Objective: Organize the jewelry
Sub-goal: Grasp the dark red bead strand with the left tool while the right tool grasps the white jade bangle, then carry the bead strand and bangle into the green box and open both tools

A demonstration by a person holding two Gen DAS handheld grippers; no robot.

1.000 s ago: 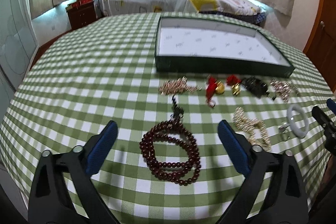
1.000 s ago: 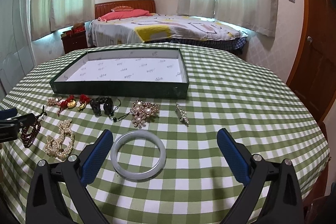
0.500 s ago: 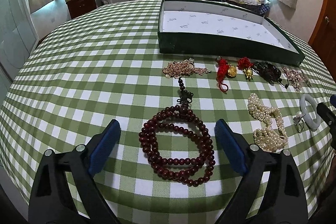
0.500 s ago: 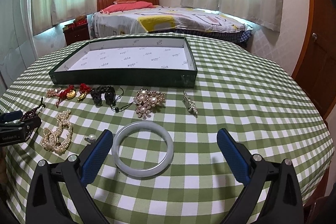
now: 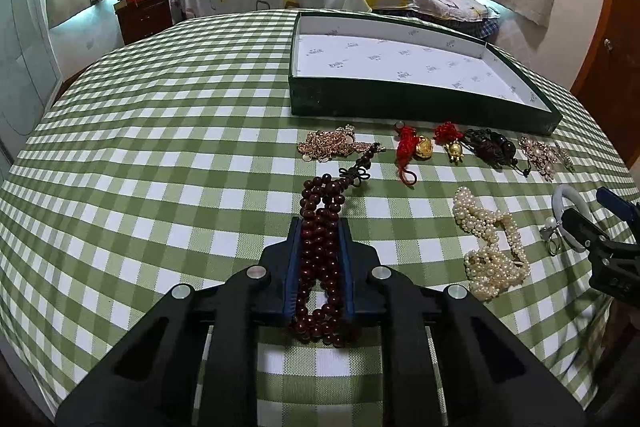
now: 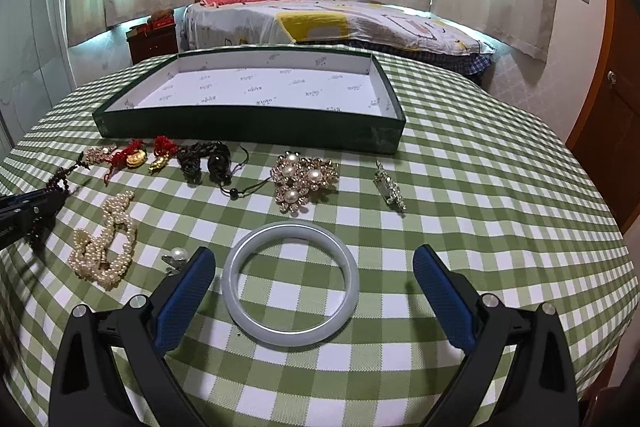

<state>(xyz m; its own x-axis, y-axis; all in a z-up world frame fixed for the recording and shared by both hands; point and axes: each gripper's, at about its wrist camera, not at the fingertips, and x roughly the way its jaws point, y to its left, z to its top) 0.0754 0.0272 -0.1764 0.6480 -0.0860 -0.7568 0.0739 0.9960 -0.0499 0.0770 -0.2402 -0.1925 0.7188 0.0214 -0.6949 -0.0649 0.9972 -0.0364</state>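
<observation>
**Beads pinched, bangle waiting**

Closing on the dark red bead necklace, the left claw has its blue pads pressed against the bunched strands from both sides, squeezing the loop long and narrow. The far end of the necklace, with its knotted tassel, trails out past the fingertips across the green checked tablecloth.

The right claw stands wide open and grips nothing. A pale bangle lies flat on the cloth between its fingers, nearer the left one; whether that pad touches it cannot be told. A small pearl earring sits just outside the left finger.

Between the two claws lies a heap of pearls. Farther out, a row of pieces runs along the front wall of the tray: a gold chain, a red-corded gold charm, a second red-knotted gold charm, dark carved beads on a cord, a pearl brooch and a small sparkly pin.

The dark green tray with its white printed lining sits at the far side of the table, with no jewelry in it. A bed stands behind.
</observation>
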